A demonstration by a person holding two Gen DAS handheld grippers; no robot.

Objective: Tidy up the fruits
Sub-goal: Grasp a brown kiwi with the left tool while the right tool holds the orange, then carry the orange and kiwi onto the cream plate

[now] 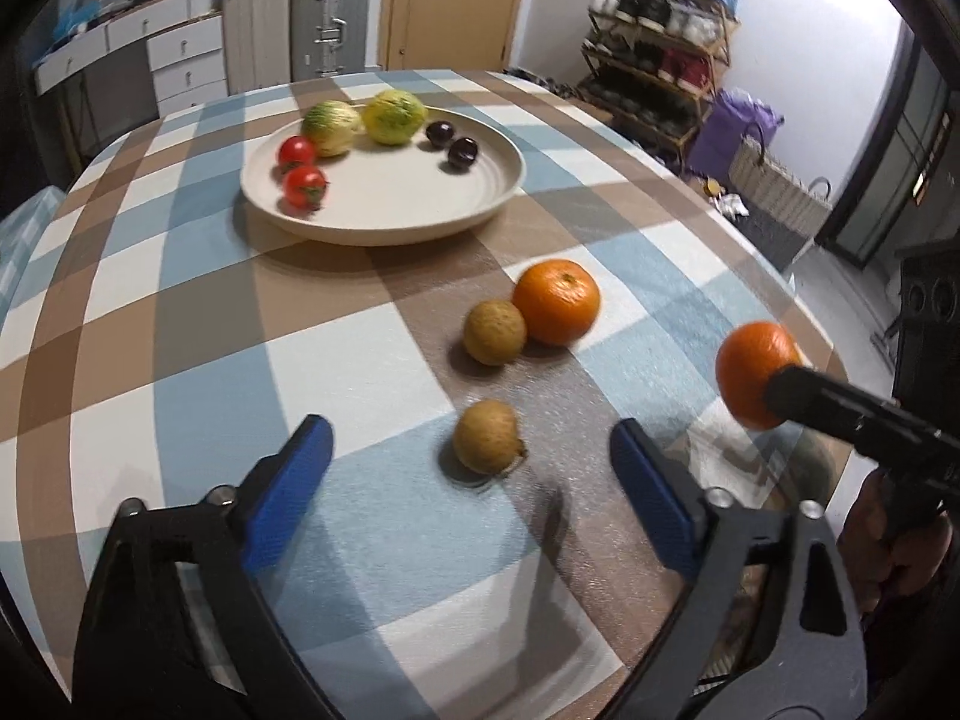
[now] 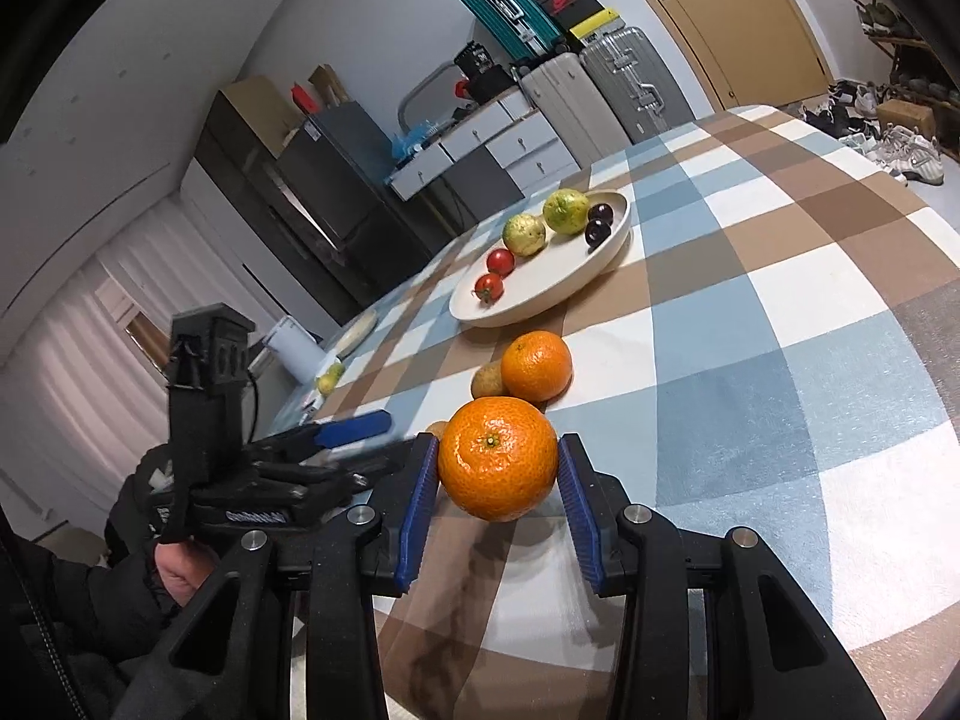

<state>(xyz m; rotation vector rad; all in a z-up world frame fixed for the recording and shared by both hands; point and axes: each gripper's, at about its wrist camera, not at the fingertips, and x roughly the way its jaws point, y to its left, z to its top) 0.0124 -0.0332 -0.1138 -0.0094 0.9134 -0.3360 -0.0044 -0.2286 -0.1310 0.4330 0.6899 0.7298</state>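
My left gripper [image 1: 471,447] is open and tilted down over the checked tablecloth, with a small brown fruit [image 1: 487,437] lying on the cloth between its blue pads [image 1: 300,468], untouched. A second brown fruit [image 1: 495,332] rests against an orange [image 1: 557,301] farther on. My right gripper [image 2: 499,444] is shut on another orange [image 2: 498,468], held just above the table; the left wrist view shows that held orange [image 1: 750,366] at the right. The cream plate [image 1: 390,198] at the back holds two tomatoes [image 1: 303,183], two yellow-green fruits [image 1: 393,115] and two dark plums [image 1: 462,151].
The round table's edge [image 1: 798,300] curves away on the right, with a shoe rack [image 1: 660,60] and a woven basket [image 1: 774,180] on the floor beyond. A white cylinder [image 2: 294,348] and a small yellow-green fruit [image 2: 330,381] sit near the table's left edge. A person's gloved hand [image 2: 174,570] holds the left gripper.
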